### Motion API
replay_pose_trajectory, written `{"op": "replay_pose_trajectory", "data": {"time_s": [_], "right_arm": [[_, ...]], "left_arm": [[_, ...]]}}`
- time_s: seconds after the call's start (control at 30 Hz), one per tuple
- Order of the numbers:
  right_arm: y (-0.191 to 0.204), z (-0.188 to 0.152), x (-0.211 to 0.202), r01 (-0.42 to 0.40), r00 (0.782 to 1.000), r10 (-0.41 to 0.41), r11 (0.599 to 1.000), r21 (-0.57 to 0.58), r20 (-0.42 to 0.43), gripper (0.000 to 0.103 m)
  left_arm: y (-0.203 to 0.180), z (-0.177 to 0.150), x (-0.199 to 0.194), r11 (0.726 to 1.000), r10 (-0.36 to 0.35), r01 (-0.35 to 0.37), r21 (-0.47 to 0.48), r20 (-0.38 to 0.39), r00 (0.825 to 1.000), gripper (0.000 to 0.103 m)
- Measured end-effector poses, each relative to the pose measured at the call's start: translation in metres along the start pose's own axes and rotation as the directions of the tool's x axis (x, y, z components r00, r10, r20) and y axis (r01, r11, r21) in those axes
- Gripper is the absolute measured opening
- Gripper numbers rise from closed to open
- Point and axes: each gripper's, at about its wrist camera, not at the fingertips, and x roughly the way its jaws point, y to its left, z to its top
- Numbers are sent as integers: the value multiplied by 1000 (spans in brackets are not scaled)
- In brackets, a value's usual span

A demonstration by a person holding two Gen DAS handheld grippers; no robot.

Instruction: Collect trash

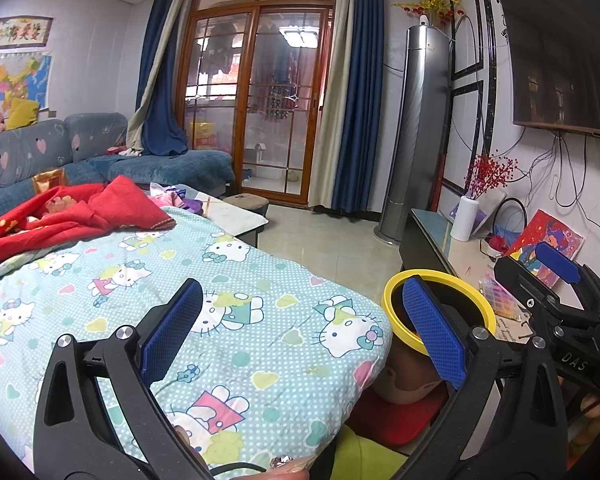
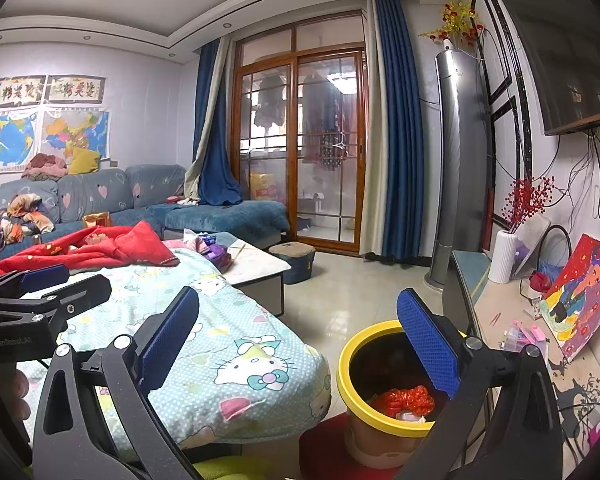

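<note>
A bin with a yellow rim (image 2: pixel 342 372) stands on the floor between the quilt-covered bed and the TV cabinet. Crumpled red trash (image 2: pixel 406 400) and a white scrap lie inside it. My right gripper (image 2: pixel 298 342) hangs open just above and in front of the bin, and its right pad (image 2: pixel 428 344) covers part of the rim. My left gripper (image 1: pixel 304 332) is open over the quilt's corner, with the bin (image 1: pixel 432 274) behind its right pad. Nothing is held in either one. Each gripper shows at the edge of the other's view.
A Hello Kitty quilt (image 1: pixel 236 280) with a red blanket (image 1: pixel 100 208) covers the bed on the left. The TV cabinet (image 2: pixel 496 312) on the right carries a white vase, a painting and small pink items. A coffee table (image 2: pixel 260 264), a stool and tiled floor lie ahead.
</note>
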Motion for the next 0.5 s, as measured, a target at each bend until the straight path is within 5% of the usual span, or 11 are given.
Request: {"op": "replay_pose_trajectory", "data": {"time_s": [0.33, 0.5], "right_arm": [[2, -1, 9, -12, 1000, 11, 1000, -16, -26, 97], [42, 13, 34, -150, 981, 144, 988, -32, -129, 97]], "left_arm": [[-1, -2, 3, 1000, 22, -22, -3, -22, 1000, 92], [28, 3, -2, 995, 50, -56, -79, -75, 996, 92]]}}
